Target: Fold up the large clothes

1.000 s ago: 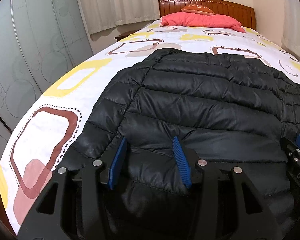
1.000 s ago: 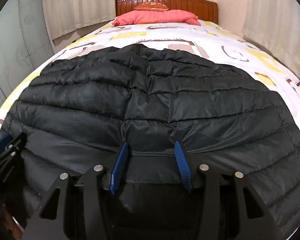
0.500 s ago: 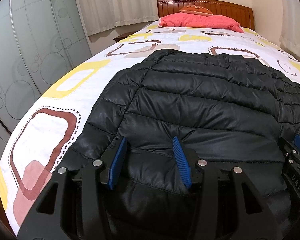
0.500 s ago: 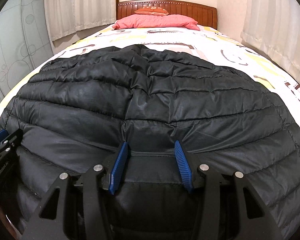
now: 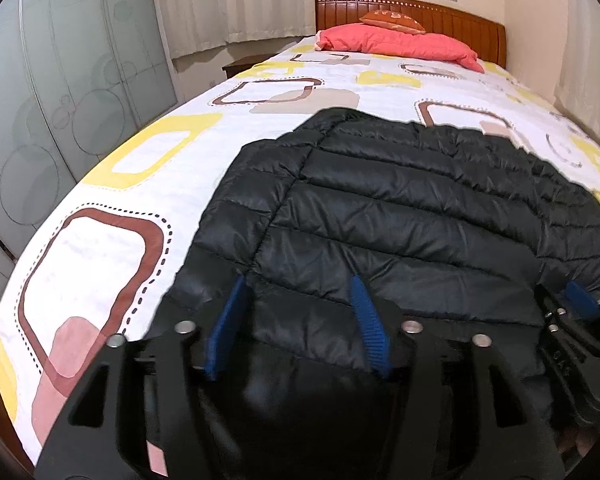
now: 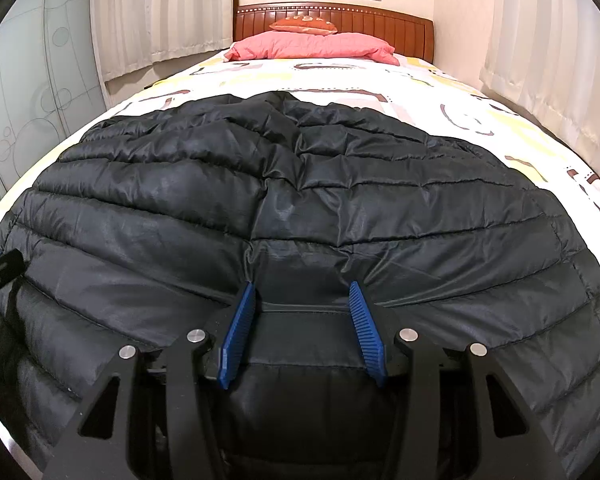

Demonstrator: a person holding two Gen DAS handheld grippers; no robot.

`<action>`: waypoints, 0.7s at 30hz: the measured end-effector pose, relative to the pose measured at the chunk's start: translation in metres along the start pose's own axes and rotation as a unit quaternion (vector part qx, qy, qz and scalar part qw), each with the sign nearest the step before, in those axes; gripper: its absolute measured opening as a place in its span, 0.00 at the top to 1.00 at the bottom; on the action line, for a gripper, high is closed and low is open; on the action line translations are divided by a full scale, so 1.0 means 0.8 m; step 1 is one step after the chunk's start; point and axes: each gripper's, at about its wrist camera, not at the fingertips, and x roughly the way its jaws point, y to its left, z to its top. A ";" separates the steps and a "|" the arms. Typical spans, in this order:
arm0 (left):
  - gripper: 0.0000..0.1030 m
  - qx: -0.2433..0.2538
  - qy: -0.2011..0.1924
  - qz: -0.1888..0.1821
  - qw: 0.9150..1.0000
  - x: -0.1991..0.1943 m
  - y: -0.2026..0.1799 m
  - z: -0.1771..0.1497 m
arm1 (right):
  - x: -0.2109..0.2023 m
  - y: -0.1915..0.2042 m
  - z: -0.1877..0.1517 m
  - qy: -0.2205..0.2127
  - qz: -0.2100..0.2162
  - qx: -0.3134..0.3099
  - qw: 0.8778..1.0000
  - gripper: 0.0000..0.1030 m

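Opening around the near hem of the black puffer jacket (image 5: 400, 216), the left gripper (image 5: 298, 320) has fabric between its parting jaws, while the right gripper (image 6: 306, 322) stands half-closed over the hem; whether it pinches is unclear. The jacket lies spread on the patterned bed (image 5: 148, 184). Its slick shell could slip free, so the fold may sag unevenly.
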 end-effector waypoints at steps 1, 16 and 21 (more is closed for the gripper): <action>0.41 -0.006 -0.001 -0.003 1.000 -0.003 0.005 0.002 | 0.000 0.000 0.000 0.000 0.000 0.000 1.000 0.52; 0.25 -0.183 0.069 -0.132 0.972 0.066 0.118 0.031 | 0.000 0.002 -0.002 -0.001 -0.001 0.000 1.000 0.52; 0.19 -0.238 0.114 -0.190 0.946 0.099 0.142 0.017 | 0.000 0.002 -0.003 -0.002 -0.002 0.000 1.000 0.52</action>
